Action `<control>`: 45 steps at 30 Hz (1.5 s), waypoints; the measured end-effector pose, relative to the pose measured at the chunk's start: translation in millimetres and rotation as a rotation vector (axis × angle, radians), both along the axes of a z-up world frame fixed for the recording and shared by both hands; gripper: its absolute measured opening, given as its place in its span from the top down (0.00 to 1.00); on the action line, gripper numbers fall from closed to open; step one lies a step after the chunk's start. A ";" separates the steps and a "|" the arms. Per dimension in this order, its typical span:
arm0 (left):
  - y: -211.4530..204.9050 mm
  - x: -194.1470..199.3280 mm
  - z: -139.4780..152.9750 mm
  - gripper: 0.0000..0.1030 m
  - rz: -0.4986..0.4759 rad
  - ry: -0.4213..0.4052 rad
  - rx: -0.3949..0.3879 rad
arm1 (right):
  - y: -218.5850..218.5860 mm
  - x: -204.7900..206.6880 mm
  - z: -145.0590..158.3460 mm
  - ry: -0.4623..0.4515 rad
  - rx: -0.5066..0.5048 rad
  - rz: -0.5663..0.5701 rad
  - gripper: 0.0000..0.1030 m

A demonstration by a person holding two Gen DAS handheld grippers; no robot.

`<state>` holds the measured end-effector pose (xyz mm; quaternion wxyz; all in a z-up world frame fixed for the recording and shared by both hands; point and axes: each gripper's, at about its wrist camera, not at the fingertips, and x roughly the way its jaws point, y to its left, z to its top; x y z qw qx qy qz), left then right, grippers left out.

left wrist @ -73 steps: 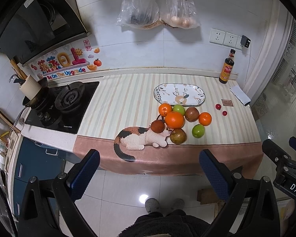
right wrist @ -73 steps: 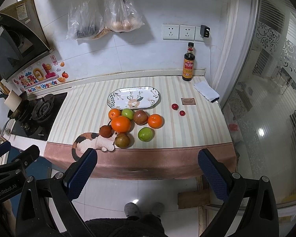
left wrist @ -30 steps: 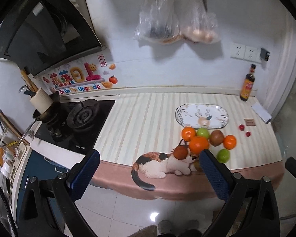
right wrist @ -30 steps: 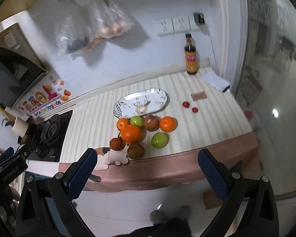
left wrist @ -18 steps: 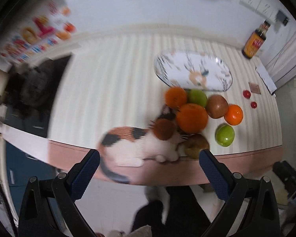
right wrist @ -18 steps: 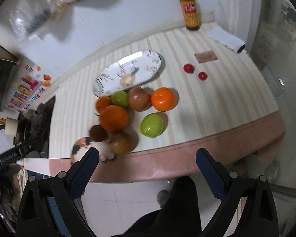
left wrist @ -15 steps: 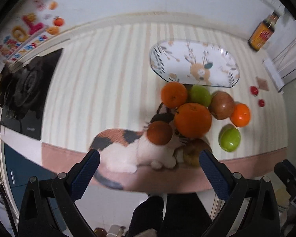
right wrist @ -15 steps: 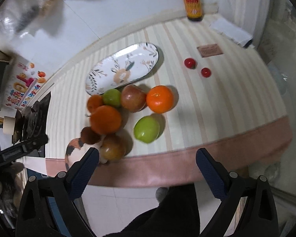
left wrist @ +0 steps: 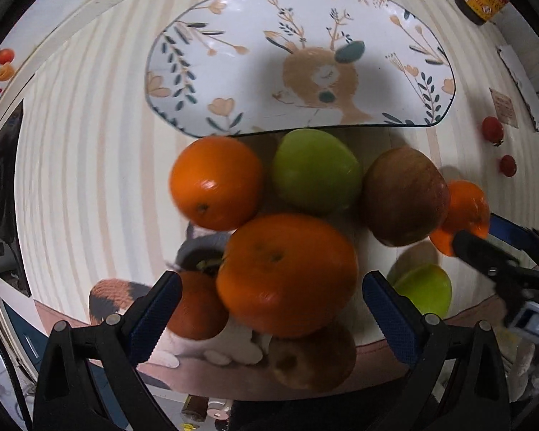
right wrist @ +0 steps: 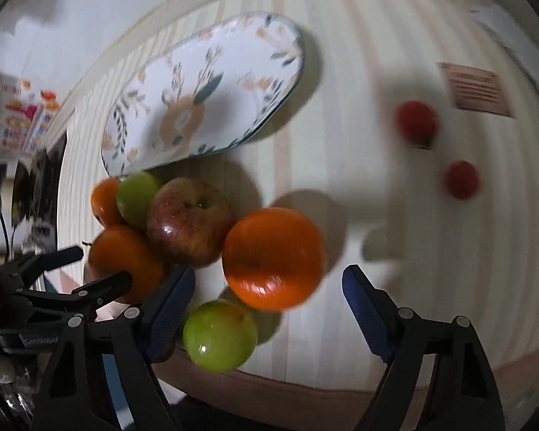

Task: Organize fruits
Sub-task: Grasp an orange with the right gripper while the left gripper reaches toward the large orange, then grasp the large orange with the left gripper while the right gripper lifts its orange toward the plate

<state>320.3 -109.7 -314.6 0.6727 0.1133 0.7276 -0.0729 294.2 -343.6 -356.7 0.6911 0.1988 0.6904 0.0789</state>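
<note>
Left wrist view: the left claw (left wrist: 271,303) is wide apart around the big round orange (left wrist: 287,274), not touching it. The fruit sits in a pile on the striped bench (left wrist: 90,179), just in front of the empty oval plate with a deer picture (left wrist: 233,82).

Right wrist view: the right claw (right wrist: 266,296) is closing, with the smaller orange (right wrist: 273,258) between its blue pads but not pinched. Oranges are firm, smooth and roll easily, so I would grab across the fat middle.
</note>
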 end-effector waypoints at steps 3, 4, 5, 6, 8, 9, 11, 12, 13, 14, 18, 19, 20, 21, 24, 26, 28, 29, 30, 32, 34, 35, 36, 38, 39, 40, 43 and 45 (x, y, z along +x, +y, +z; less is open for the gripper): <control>-7.6 5.4 -11.6 0.00 -0.029 0.018 0.028 | 8.5 9.4 -7.7 -0.003 -0.016 0.043 0.30; -10.6 7.2 -15.6 0.00 -0.041 0.021 0.032 | 5.9 12.2 -8.7 -0.001 -0.029 0.045 0.35; -13.4 8.6 -18.8 0.00 -0.049 0.022 0.037 | 4.3 13.0 -8.9 0.002 -0.026 0.053 0.35; -16.2 9.0 -22.5 0.00 -0.060 0.027 0.040 | 1.9 12.2 -9.4 0.010 -0.028 0.054 0.35; -23.3 9.8 -30.7 0.06 -0.088 0.020 0.066 | -2.4 10.5 -10.0 0.022 -0.050 0.059 0.35; -24.0 9.9 -33.1 0.06 -0.096 0.013 0.073 | -1.5 7.3 -8.9 0.020 -0.052 0.066 0.35; -26.9 10.4 -37.1 0.06 -0.106 0.001 0.074 | -2.2 6.0 -11.0 0.023 -0.041 0.069 0.35; -27.3 10.6 -38.1 0.07 -0.107 -0.004 0.071 | -1.8 4.2 -10.8 0.020 -0.039 0.070 0.34; -27.3 10.6 -38.8 0.08 -0.107 -0.010 0.067 | 1.5 5.6 -11.3 0.016 -0.041 0.071 0.34; -29.3 10.7 -36.9 0.08 -0.110 -0.016 0.066 | 3.7 7.8 -12.1 0.014 -0.043 0.064 0.34; -34.1 7.2 -30.1 0.08 -0.136 -0.037 0.062 | 1.3 2.6 -10.8 0.017 -0.039 0.045 0.33; -34.6 7.9 -31.0 0.08 -0.139 -0.034 0.059 | 1.4 2.1 -11.9 0.017 -0.034 0.043 0.33; -37.0 5.6 -31.6 0.07 -0.141 -0.035 0.056 | 1.9 2.5 -13.6 0.022 -0.029 0.040 0.33; -36.9 4.3 -31.6 0.07 -0.142 -0.035 0.053 | 3.7 3.3 -15.3 0.027 -0.024 0.037 0.33; -35.0 2.9 -31.4 0.08 -0.137 -0.035 0.044 | 4.3 2.2 -16.7 0.032 -0.027 0.036 0.33; -34.0 0.9 -28.8 0.11 -0.141 -0.022 0.047 | 6.2 1.7 -16.0 0.027 -0.056 0.041 0.34; -32.9 -2.2 -24.0 0.16 -0.145 -0.026 0.040 | 5.3 0.2 -15.0 0.024 -0.058 0.032 0.34; -31.2 -4.2 -20.5 0.17 -0.143 -0.024 0.031 | 5.1 -0.7 -14.3 0.022 -0.064 0.032 0.35; -30.0 -4.5 -18.8 0.17 -0.139 -0.024 0.026 | 5.1 -1.8 -13.4 0.019 -0.073 0.034 0.35; -27.5 -7.4 -15.1 0.18 -0.139 -0.022 0.021 | 5.4 -4.0 -11.5 0.014 -0.087 0.035 0.35; -24.1 -9.4 -12.9 0.18 -0.134 -0.023 0.022 | 3.6 -6.6 -8.7 0.011 -0.085 0.028 0.35; -22.3 -9.8 -11.8 0.19 -0.129 -0.025 0.021 | 2.6 -7.2 -7.4 0.009 -0.082 0.025 0.35; -21.3 -10.9 -9.1 0.19 -0.124 -0.026 0.021 | 2.1 -7.5 -5.6 0.007 -0.080 0.021 0.35; -18.0 -10.8 -3.7 0.19 -0.110 -0.029 0.015 | 0.4 -7.2 -0.7 -0.002 -0.073 0.013 0.35; -17.5 -10.2 0.8 0.19 -0.111 -0.028 0.005 | -0.6 -7.0 2.0 -0.006 -0.070 0.009 0.35; -15.8 -8.8 9.3 0.19 -0.098 -0.040 -0.012 | -1.6 -6.3 5.3 -0.011 -0.065 0.005 0.35; -14.2 -2.5 28.7 0.19 -0.109 -0.071 -0.025 | -5.5 -3.6 14.4 -0.025 -0.042 -0.013 0.35; -13.1 1.5 45.2 0.19 -0.115 -0.088 -0.045 | -7.8 -1.0 21.1 -0.034 -0.031 -0.026 0.35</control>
